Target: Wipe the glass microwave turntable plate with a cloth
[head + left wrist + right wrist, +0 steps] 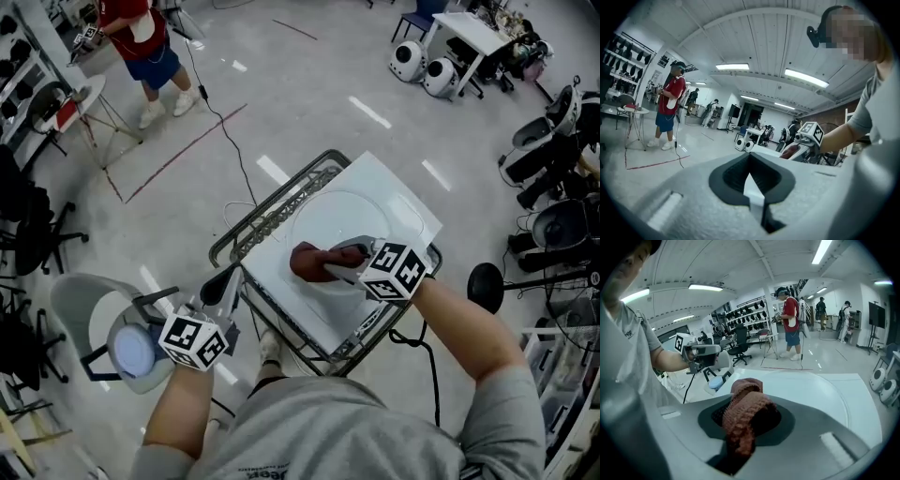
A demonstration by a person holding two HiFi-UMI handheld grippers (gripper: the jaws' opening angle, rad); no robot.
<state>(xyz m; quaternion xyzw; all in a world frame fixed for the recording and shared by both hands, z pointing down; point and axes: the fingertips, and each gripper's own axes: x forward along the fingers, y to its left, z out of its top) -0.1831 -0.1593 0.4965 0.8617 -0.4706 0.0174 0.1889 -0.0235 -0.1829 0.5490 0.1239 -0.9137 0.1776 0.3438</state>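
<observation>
The clear glass turntable plate (pixel 352 217) lies flat on a white board (pixel 412 202) on top of a wire cart. My right gripper (pixel 330 268) is shut on a reddish-brown knitted cloth (pixel 312 262), which rests on the plate's near-left edge. In the right gripper view the cloth (pixel 743 420) bunches between the jaws, with the plate (pixel 815 390) spreading beyond it. My left gripper (pixel 228 279) hangs off the cart's left side, clear of the plate. Its jaws (pixel 754 199) look shut on nothing.
The wire cart (pixel 267 217) carries the board. A grey chair with a blue cushion (pixel 131 349) stands at my left. A black stool (pixel 486 281) and equipment stand at the right. A person in a red shirt (pixel 141 37) stands far left; a cable (pixel 230 141) crosses the floor.
</observation>
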